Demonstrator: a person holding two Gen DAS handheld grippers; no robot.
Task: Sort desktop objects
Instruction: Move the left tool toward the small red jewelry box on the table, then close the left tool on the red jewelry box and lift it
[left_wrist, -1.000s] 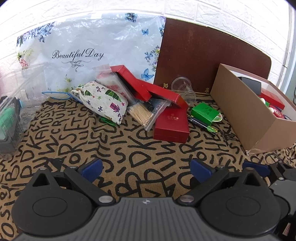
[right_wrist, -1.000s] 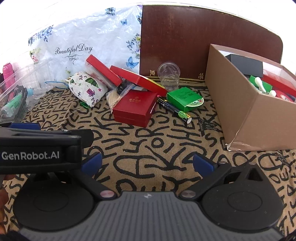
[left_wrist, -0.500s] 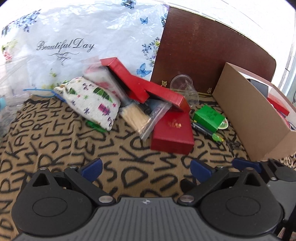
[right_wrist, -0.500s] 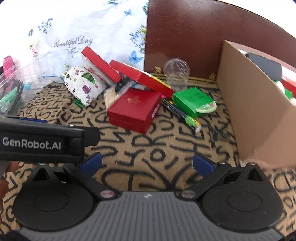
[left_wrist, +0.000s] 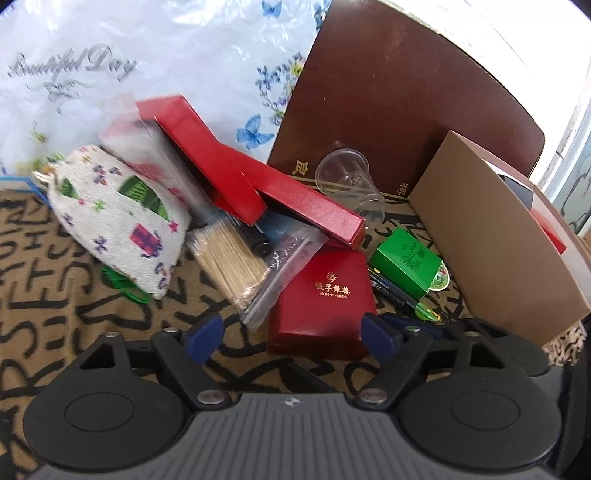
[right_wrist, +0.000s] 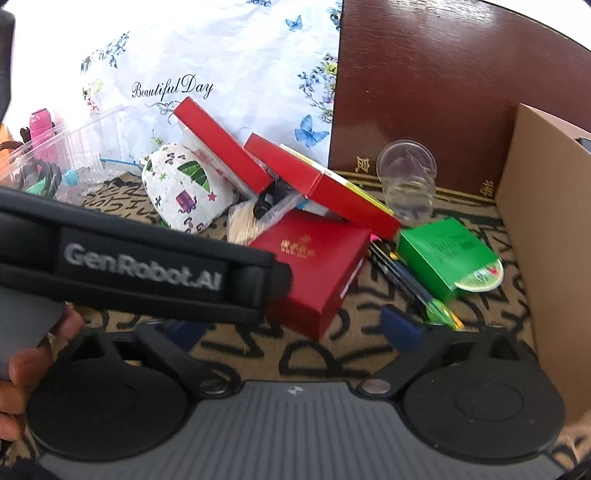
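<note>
Left tongs (left_wrist: 291, 332): jaws apart and closing. The near end of the square dark-red box with gold lettering (left_wrist: 325, 295) lies in the gap between the blue fingertips (left_wrist: 203, 334), and neither pad touches it.

Right tongs (right_wrist: 295, 328): jaws apart and closing, pressing on nothing. Only the right blue fingertip (right_wrist: 400, 328) shows clearly. The other is behind the black gripper body marked GenRobot.AI (right_wrist: 140, 266), which crosses the left of the right wrist view, held by a person's hand (right_wrist: 22, 369).

Task items form a heap on the tan surface printed with black letters (left_wrist: 74, 295). Two long red flat boxes (left_wrist: 207, 162) lean across one another above the square box. To their left lie a white cloth pouch with a printed tree pattern (left_wrist: 122, 218) and a clear bag of wooden toothpicks (left_wrist: 232, 258), the bag resting against the pouch. Right of the square box lie a dark pen with a green tip (left_wrist: 402, 299) and a small green carton (left_wrist: 406, 258). A clear plastic cup (left_wrist: 351, 181) lies tipped over before a brown board (left_wrist: 406, 110).

An open brown cardboard box (left_wrist: 498, 251) stands at the right, holding red and dark items. A white plastic sheet with butterflies (left_wrist: 147, 55) hangs behind. A clear plastic bin (right_wrist: 74, 147) sits far left.
</note>
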